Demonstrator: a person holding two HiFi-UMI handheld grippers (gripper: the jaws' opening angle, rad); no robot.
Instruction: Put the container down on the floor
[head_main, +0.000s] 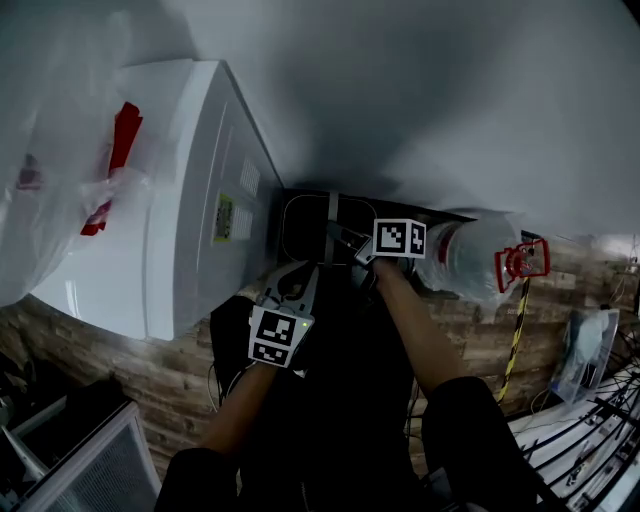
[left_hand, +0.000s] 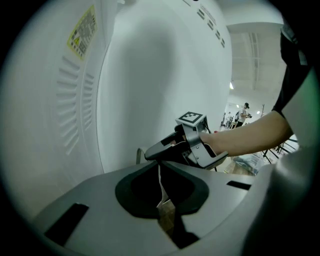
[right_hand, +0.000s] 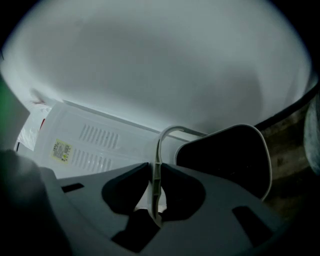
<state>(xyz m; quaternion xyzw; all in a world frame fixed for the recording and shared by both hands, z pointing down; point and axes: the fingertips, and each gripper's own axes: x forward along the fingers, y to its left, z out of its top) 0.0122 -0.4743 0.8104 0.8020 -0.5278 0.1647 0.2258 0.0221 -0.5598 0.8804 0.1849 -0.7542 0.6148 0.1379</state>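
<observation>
The container (head_main: 308, 228) is a dark bin with a pale rim and a pale grey arched handle (head_main: 332, 212). It hangs low by the wall, between a white appliance and a water jug. My right gripper (head_main: 352, 247) is shut on the handle (right_hand: 159, 145), and the bin's dark mouth (right_hand: 225, 160) lies just beyond its jaws (right_hand: 156, 175). My left gripper (head_main: 292, 284) is on the bin's near side. A thin pale strip (left_hand: 161, 182) of the bin's handle or rim is pinched between its jaws (left_hand: 161, 176). Across from it is the right gripper (left_hand: 156, 152).
The white appliance (head_main: 180, 200) stands close on the left, with a plastic bag (head_main: 50, 150) on top. A clear water jug (head_main: 465, 255) with a red handle lies at the right. The wood-pattern floor (head_main: 140, 370) is below, cables (head_main: 600, 430) at lower right, the white wall behind.
</observation>
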